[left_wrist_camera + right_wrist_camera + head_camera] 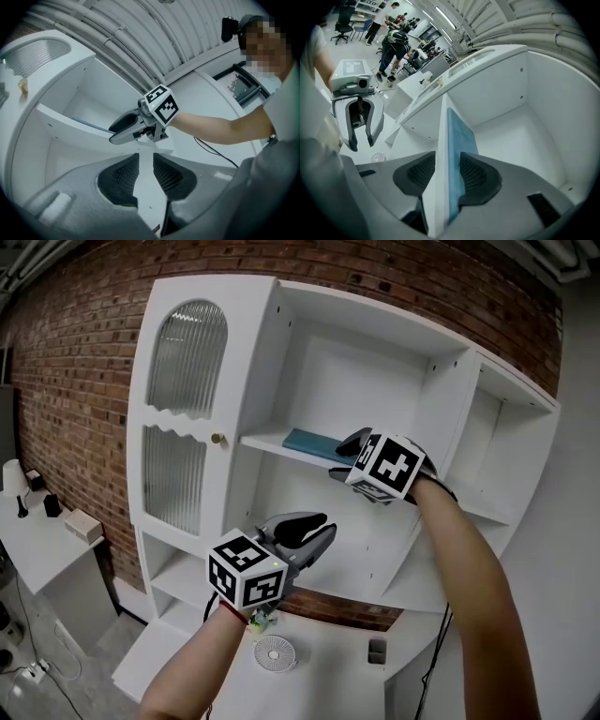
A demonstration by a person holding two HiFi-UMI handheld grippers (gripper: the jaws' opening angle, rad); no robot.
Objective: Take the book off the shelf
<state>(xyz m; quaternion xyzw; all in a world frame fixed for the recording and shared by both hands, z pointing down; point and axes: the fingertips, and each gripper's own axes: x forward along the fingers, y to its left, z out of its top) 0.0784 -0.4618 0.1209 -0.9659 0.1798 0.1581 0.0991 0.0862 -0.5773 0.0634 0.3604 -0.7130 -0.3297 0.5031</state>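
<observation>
While the blue book (314,442) lies flat on the shelf (264,440), not yet lifted, the right gripper (345,457) holds its 2 jaws wide around the book's edge and the board beneath, clamping nothing; closing and pulling out are left; the left gripper (326,527) hovers below, narrowly open and empty.

The book (312,442) is blue. The shelf (267,441) is white. The wall (75,362) is red brick. My left gripper (326,526) and right gripper (339,457) have black-and-white squares.
</observation>
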